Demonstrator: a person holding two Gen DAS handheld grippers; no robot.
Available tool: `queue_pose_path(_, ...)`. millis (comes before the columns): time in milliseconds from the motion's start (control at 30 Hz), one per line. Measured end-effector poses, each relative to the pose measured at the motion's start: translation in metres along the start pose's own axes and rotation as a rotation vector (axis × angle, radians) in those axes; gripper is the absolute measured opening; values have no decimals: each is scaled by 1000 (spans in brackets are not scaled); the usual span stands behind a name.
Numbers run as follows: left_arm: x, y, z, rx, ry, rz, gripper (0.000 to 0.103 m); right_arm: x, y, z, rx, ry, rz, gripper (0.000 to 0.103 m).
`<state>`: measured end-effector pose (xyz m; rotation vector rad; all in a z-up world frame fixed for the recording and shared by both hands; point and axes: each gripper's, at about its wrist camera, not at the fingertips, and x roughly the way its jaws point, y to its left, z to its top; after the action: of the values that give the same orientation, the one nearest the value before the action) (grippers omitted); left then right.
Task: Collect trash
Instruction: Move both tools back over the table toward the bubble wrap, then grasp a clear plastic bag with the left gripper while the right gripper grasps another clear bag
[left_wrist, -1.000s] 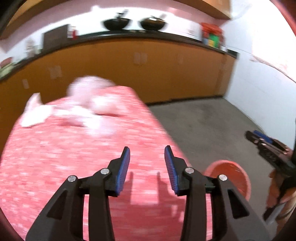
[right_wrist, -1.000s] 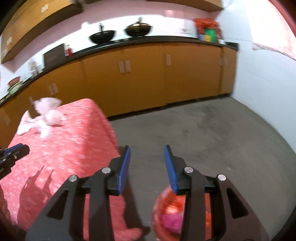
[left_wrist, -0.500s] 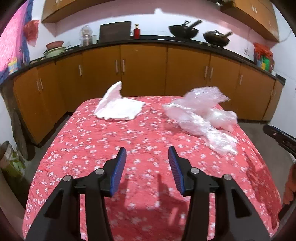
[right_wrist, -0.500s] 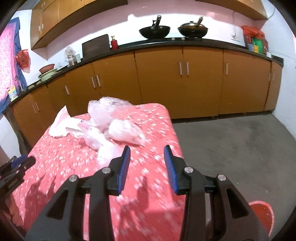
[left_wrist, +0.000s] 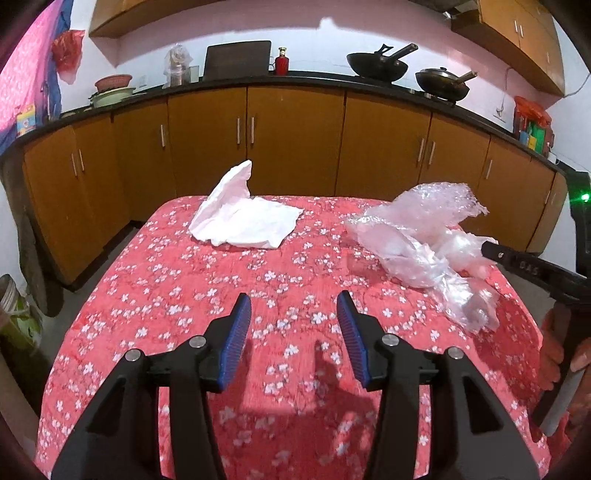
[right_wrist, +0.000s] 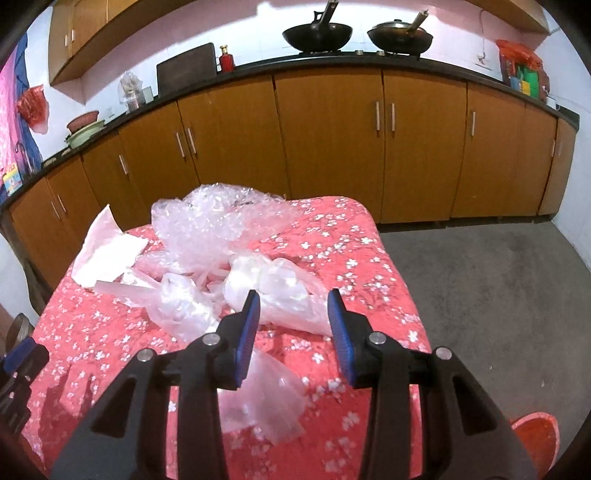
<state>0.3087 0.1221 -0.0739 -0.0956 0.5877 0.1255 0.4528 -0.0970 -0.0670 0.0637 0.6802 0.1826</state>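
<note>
With both my left gripper and right gripper apart and empty, I should bite deep into the crumpled clear plastic lying mid-table, right of the white paper.

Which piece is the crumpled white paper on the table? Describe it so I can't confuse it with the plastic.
Start at the table with the red flowered cloth. At its far edge, nearest the brown cabinets, lies the white paper, left of the clear plastic heap. It is opaque and matte, with one corner standing up in a peak, while the plastic is see-through and shiny.
</note>
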Motion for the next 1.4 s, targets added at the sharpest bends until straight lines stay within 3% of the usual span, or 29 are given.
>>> queue_pose_path(33,2,0,1,-2,0,0,49,3,2,1,-4,4,-1,38)
queue_pose_path(167,9,1,5,-17,1,-9,49,13,5,2,-14,32,14,13)
queue_pose_path(233,12,-2,6,-23,1,-17,49,9,5,1,-15,19,16,9)
queue_pose_path(333,17,-8,9,-34,3,-35,49,0,3,-4,-20,-1,13,7)
queue_pose_path(500,24,-26,17,-50,-7,-73,61,-21,-8,-16,14,-30,0,6)
queue_pose_path(833,41,-66,31,-55,9,-137,61,-52,-24,-33,12,-55,-23,6)
queue_pose_path(1133,62,-86,42,-24,45,-86,61,-61,-28,-41,11,-59,-7,6)
queue_pose_path(1233,76,-88,42,-30,88,-79,50,-64,-28,-43,4,-66,-13,6)
queue_pose_path(1333,86,-94,40,-10,122,-73,32,-65,-29,-43,2,-65,-15,6)
queue_pose_path(1400,90,-94,38,-5,139,-67,8,-65,-29,-43,2,-65,-16,6)
